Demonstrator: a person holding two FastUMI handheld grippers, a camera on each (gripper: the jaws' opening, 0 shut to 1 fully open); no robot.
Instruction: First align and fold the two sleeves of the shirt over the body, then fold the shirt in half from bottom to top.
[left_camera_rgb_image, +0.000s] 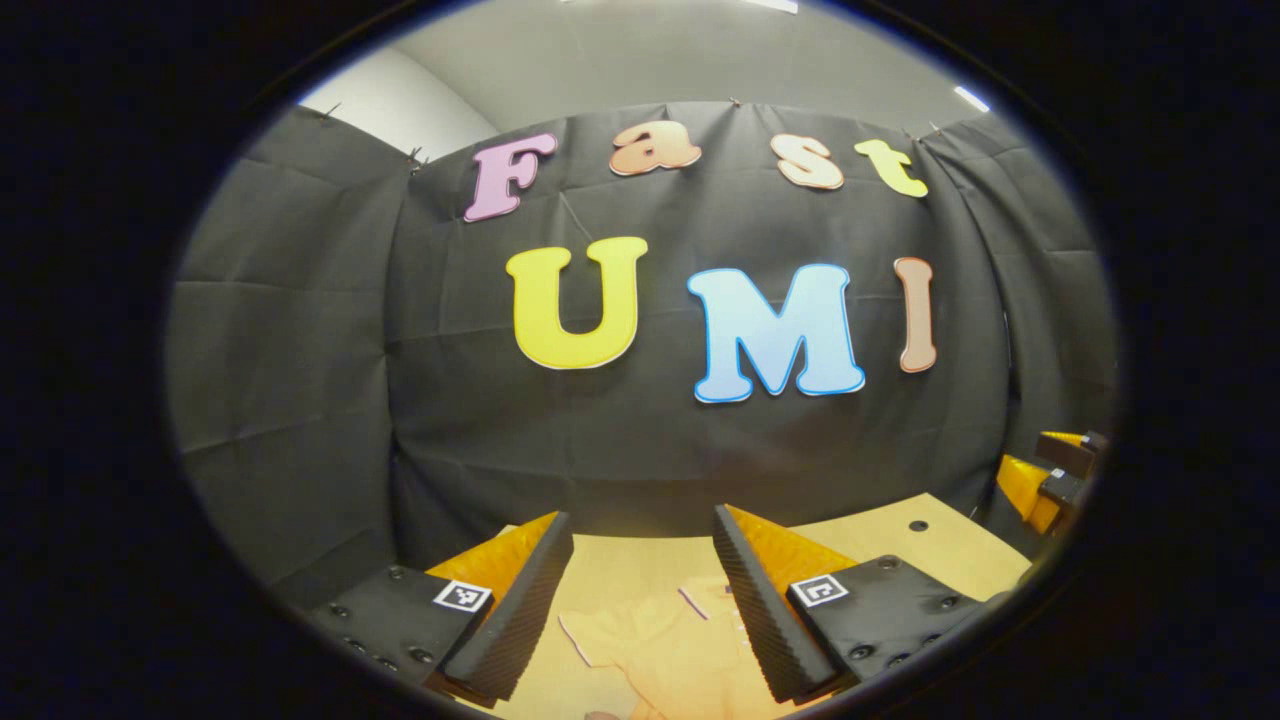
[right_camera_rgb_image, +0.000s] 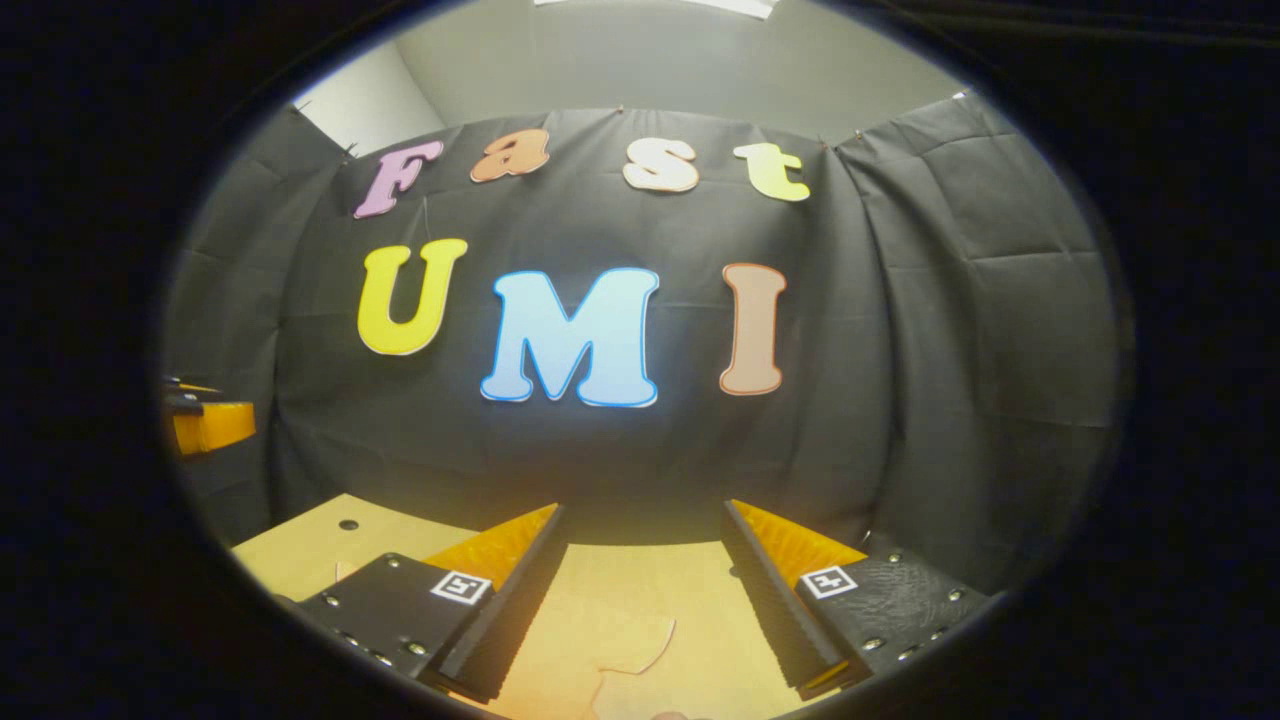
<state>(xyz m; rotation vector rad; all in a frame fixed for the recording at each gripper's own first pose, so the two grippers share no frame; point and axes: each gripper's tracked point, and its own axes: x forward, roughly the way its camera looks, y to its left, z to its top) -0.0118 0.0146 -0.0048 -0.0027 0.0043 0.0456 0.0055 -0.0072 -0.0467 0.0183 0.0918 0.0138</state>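
A pale wooden table (left_camera_rgb_image: 930, 550) fills the lower part of both views, with a small dark round hole (left_camera_rgb_image: 917, 525) near its far edge. Behind it hangs creased black cloth (left_camera_rgb_image: 300, 400), the booth's wall, clipped along its top edge. Above the cloth shows a grey wall (right_camera_rgb_image: 650, 60) with a bright ceiling light (right_camera_rgb_image: 740, 6).

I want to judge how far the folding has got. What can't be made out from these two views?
- Shirt, left gripper view: cut off by the bottom edge and partly hidden behind the left gripper; sleeves can't be told.
- Shirt, right gripper view: one curved edge shows between the fingers of the right gripper; which part is unclear.
- Table: mostly below both views.
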